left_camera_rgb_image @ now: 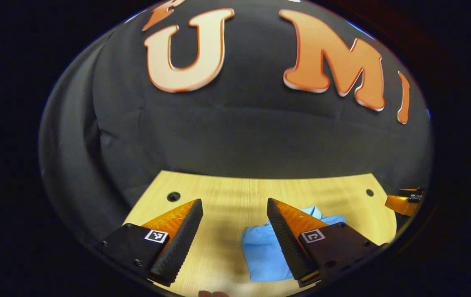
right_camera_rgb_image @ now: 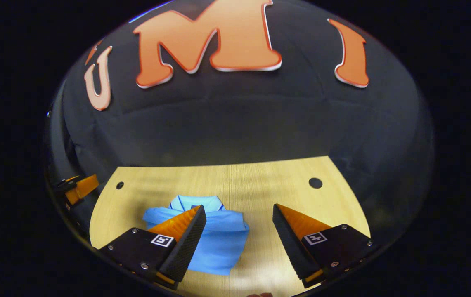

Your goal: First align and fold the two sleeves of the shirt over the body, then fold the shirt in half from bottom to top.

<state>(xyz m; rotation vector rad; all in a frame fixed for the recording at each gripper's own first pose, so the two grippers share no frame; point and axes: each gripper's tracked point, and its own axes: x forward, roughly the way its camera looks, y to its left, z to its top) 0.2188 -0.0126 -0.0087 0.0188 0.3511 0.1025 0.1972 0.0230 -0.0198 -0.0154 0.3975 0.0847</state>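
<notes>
Shirt [right_camera_rgb_image: 214, 235] — compact bundle on counter [right_camera_rgb_image: 260, 181], collar at far edge, apparently folded already. Left gripper [left_camera_rgb_image: 235, 227], right gripper [right_camera_rgb_image: 239, 231] — both spread wide, empty, hovering above, likely released.

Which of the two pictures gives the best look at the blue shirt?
The right gripper view: the shirt lies on the table with its collar and folded body in sight, one finger covering its left part. In the left gripper view the shirt is partly hidden behind a finger.
</notes>
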